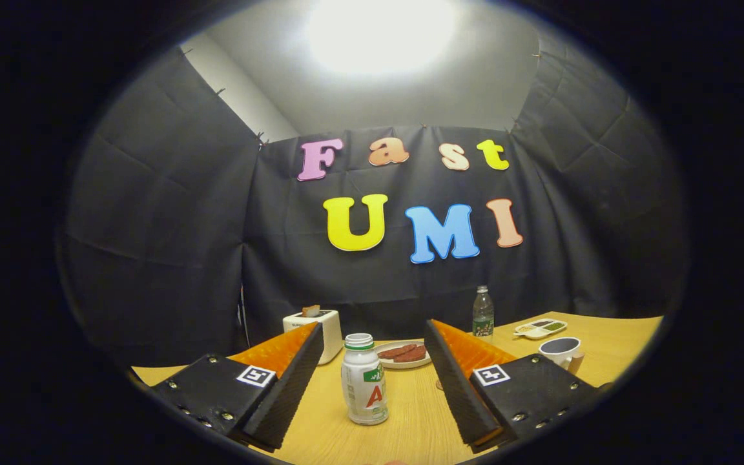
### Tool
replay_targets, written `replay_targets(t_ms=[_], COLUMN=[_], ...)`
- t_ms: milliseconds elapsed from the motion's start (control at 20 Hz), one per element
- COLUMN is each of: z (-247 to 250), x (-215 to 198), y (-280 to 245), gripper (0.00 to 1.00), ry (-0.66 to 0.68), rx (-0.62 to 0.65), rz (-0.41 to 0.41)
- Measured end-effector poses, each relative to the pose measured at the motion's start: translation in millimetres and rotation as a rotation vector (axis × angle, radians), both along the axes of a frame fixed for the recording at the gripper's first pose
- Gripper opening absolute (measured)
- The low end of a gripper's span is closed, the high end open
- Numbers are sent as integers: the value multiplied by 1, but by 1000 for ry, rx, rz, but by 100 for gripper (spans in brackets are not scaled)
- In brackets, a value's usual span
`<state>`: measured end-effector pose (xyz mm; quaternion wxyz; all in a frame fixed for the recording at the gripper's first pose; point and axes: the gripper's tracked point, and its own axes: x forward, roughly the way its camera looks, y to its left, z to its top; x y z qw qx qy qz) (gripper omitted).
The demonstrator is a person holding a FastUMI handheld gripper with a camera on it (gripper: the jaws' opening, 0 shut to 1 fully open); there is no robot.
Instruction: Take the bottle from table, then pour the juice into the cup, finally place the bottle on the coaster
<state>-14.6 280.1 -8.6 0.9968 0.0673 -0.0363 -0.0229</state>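
Observation:
A small white bottle [364, 380] with a pale cap and a green and red label stands upright on the wooden table [411, 426]. It stands between my two fingers, a little nearer the left one, with a gap on each side. My gripper [372, 342] is open and touches nothing. A white cup [562, 352] with a dark inside stands to the right, just beyond the right finger. The coaster is hidden from me.
Beyond the left finger stands a white toaster [327, 329] with a slice of bread in it. A plate [403, 354] of reddish slices lies behind the bottle. Farther back right are a clear water bottle [482, 314] and a small divided tray [540, 328].

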Motion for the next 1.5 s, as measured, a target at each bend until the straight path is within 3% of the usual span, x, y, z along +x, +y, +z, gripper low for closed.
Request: replay_targets(t_ms=[350,950,1500], z=[-17,-75,-122], x=[15,56,104], y=[-3,11,31], gripper=[95,95,96], ry=[66,216,301], rx=[6,-8,21], rz=[-67,-88,-50])
